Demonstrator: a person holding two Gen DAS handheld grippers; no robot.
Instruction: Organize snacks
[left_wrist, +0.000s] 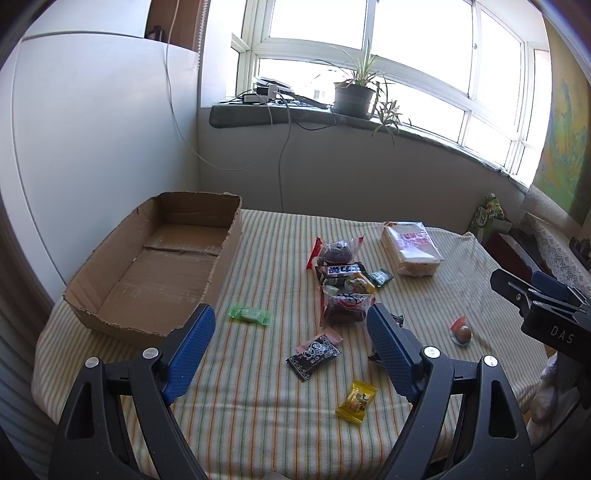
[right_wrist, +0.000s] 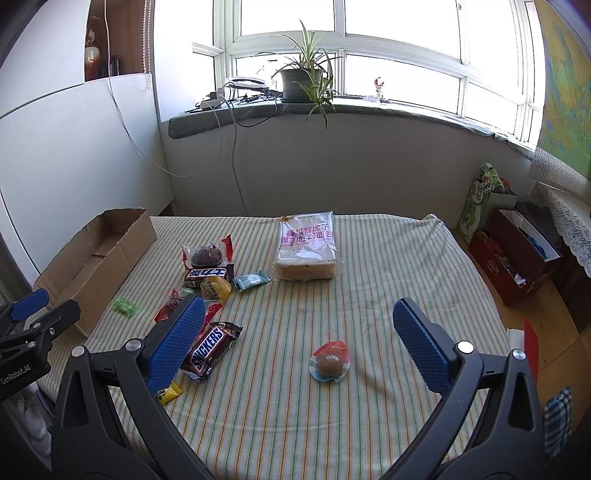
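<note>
Several wrapped snacks lie on a striped cloth (left_wrist: 266, 406). An empty open cardboard box (left_wrist: 159, 266) stands at the left, also in the right wrist view (right_wrist: 92, 258). A pile of snacks (left_wrist: 343, 284) sits mid-table, with a bread bag (left_wrist: 412, 247) behind it. My left gripper (left_wrist: 291, 317) is open and empty above a black packet (left_wrist: 314, 356), with a green candy (left_wrist: 249, 314) and a yellow candy (left_wrist: 356, 397) nearby. My right gripper (right_wrist: 299, 314) is open and empty above a clear-wrapped brown sweet (right_wrist: 328, 363). A Snickers bar (right_wrist: 210, 349) lies by its left finger.
A windowsill with a potted plant (right_wrist: 303, 79) and cables runs behind the table. A white board (left_wrist: 92, 147) stands at the left. Red and green boxes (right_wrist: 513, 251) sit on the floor at the right. The right gripper shows in the left wrist view (left_wrist: 546, 306).
</note>
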